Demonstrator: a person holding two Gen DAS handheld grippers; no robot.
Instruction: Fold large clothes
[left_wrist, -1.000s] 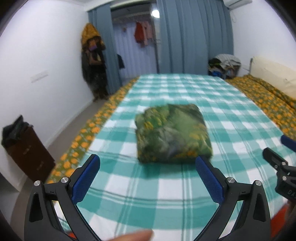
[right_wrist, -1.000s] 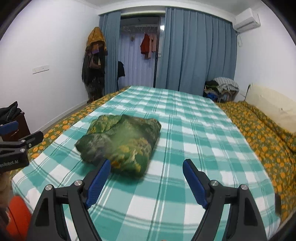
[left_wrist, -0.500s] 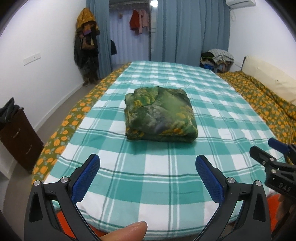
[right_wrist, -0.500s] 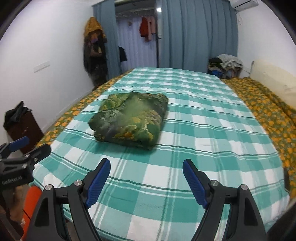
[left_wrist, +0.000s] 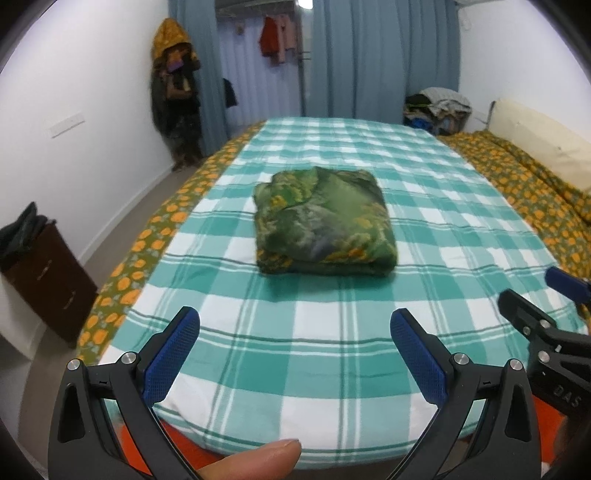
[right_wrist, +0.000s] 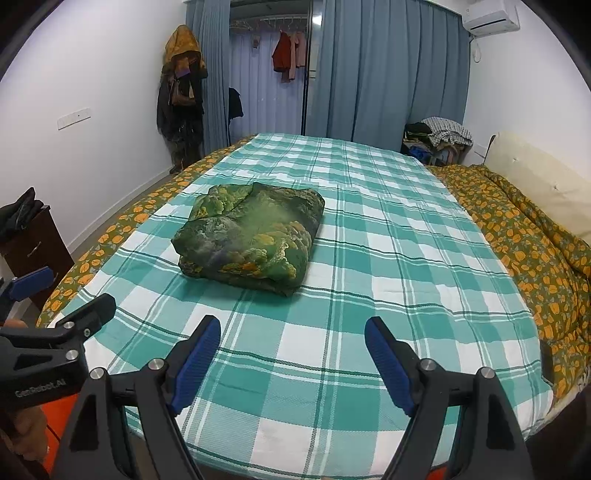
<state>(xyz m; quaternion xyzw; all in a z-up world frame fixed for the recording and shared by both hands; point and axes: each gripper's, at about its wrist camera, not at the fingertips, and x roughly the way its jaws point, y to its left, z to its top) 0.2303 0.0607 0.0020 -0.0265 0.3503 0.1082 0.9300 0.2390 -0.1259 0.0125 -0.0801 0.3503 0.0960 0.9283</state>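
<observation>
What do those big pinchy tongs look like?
Both the left tongs and the right tongs are black plastic frames with silver rivets, each ending in two blue ridged fingers. White lettering marks their bodies, "GenRobot.AI" on the left one. No cables or sleeves show.

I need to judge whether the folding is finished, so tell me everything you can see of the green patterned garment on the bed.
The green garment is folded into a thick, roughly square bundle of several layers, soft and slightly glossy-looking, printed in dark and light green with yellow-orange patches. Its top is mostly smooth; a looser flap shows at the far left corner. It lies flat on the teal checked bedspread, left of the bed's middle. Nothing else touches it: the left gripper and right gripper are open, short of it.
</observation>
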